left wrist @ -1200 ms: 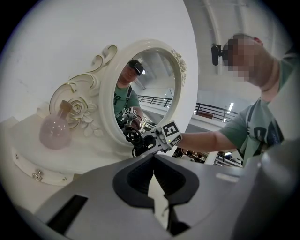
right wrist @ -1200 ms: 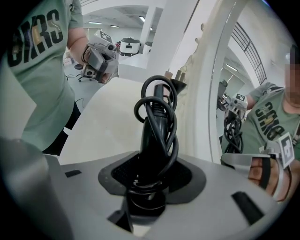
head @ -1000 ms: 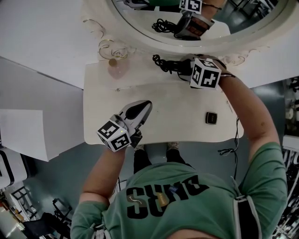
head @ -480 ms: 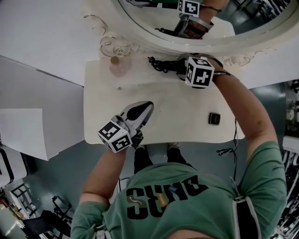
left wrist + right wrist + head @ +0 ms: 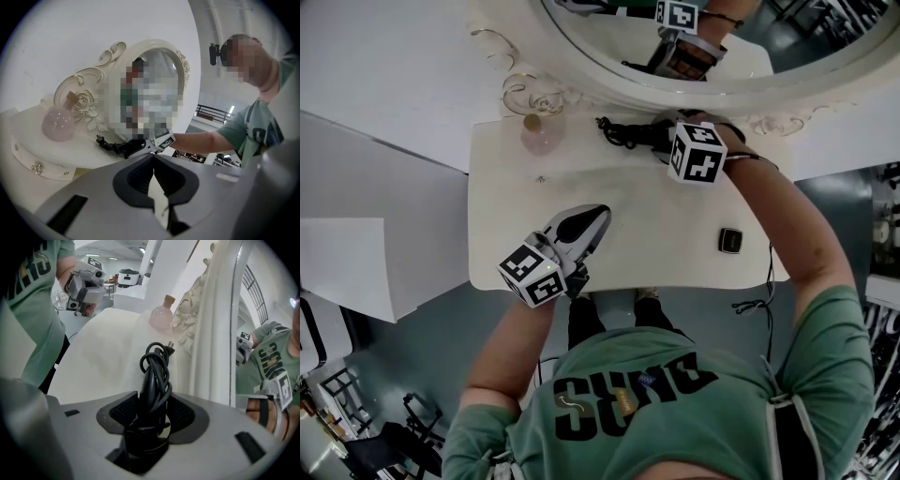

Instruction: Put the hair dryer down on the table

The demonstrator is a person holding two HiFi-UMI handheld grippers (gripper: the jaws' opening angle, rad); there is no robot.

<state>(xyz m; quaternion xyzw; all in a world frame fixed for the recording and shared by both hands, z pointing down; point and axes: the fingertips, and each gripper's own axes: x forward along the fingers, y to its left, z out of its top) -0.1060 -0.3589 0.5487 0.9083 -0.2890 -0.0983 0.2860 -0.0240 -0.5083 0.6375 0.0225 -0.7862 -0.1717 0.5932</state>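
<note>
- White table (image 5: 675, 211) with a wavy near edge carries an oval mirror (image 5: 619, 82) in a carved white frame along its far side.
- Round pink bottle (image 5: 538, 137) with a stopper stands at the far left of the table, just beside the frame's carved scrollwork.
- Black dryer (image 5: 637, 133) is at the far side of the table, right of the bottle and close under the mirror frame, its length running left to right.
- Its cord (image 5: 157, 362) is wound in loops round the body, with the plug (image 5: 169, 348) at the end toward the bottle.
- Right gripper (image 5: 153, 401) reaches in from the right with the dryer between its jaws. The jaws are opening, and the pads seem to touch the dryer on both sides, though black against black makes that hard to judge.
- Left gripper (image 5: 592, 217) is over the near left part of the table, well apart from the dryer, pointing far and right. Its jaws are pressed together at the tips with nothing between them.
- Small black thing (image 5: 730, 239) lies on the near right of the table, apart from both grippers.
- Person (image 5: 675, 412) in green stands at the near edge, one arm stretched to each gripper.
</note>
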